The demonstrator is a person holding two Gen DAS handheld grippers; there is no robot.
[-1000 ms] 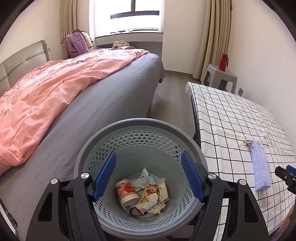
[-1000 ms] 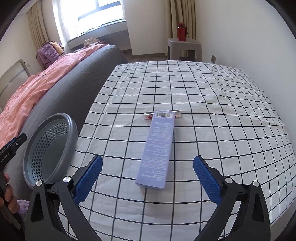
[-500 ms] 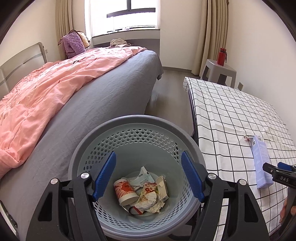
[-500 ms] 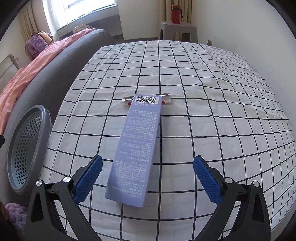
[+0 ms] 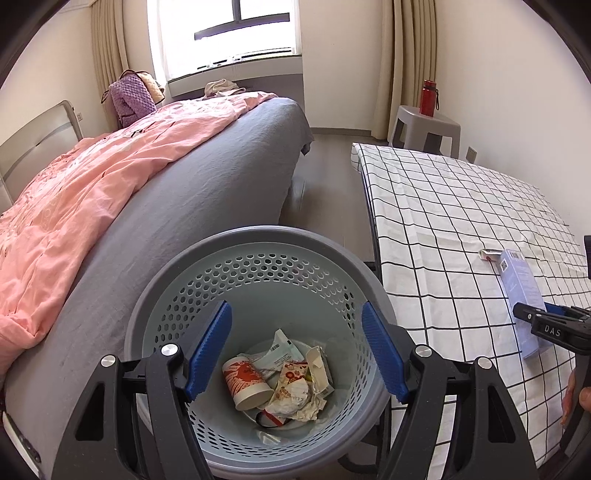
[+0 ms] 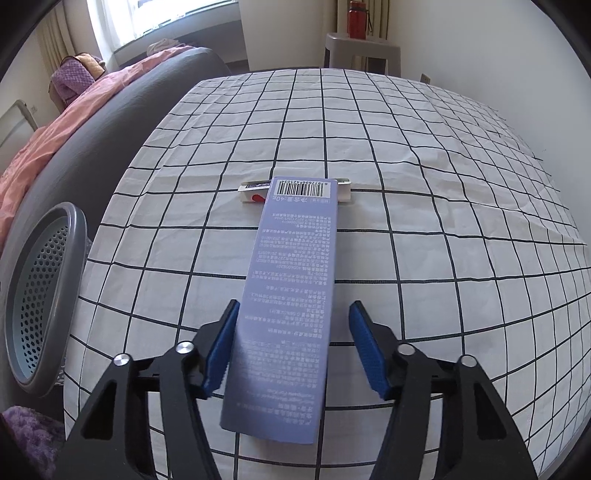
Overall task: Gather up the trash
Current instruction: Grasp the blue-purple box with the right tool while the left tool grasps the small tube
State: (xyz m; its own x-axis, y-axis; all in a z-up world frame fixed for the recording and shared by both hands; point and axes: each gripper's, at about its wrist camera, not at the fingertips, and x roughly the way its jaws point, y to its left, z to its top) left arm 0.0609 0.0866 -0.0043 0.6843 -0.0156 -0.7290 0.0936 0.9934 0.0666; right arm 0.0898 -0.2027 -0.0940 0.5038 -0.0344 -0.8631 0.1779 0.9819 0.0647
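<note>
My right gripper [image 6: 293, 345] sits low over the desk with the black-and-white checked cloth [image 6: 424, 155], its blue-padded fingers [image 6: 365, 347] set partly apart on either side of the long lavender cardboard box [image 6: 291, 291] — the left pad is at the box's edge, the right pad has a gap, so nothing is clamped yet. The box lies flat, lengthwise away from me, its near end toward the desk's front edge and its barcode end resting across a small white tube with red print [image 6: 255, 192], which lies crosswise near the middle of the desk. My left gripper [image 5: 297, 350] hangs over the round grey perforated plastic wastebasket [image 5: 184, 288] with its fingers [image 5: 210, 343] spread wide, holding nothing. In the bottom of the wastebasket lie a red-and-white paper cup [image 5: 245, 380] on its side and crumpled printed wrappers [image 5: 295, 387] touching it. The wastebasket stands between the desk's left edge and the grey-sheeted bed with a pink quilt [image 5: 92, 192]. Past the desk's far edge — a red bottle [image 6: 358, 14] stands on a grey plastic stool [image 6: 360, 48].
</note>
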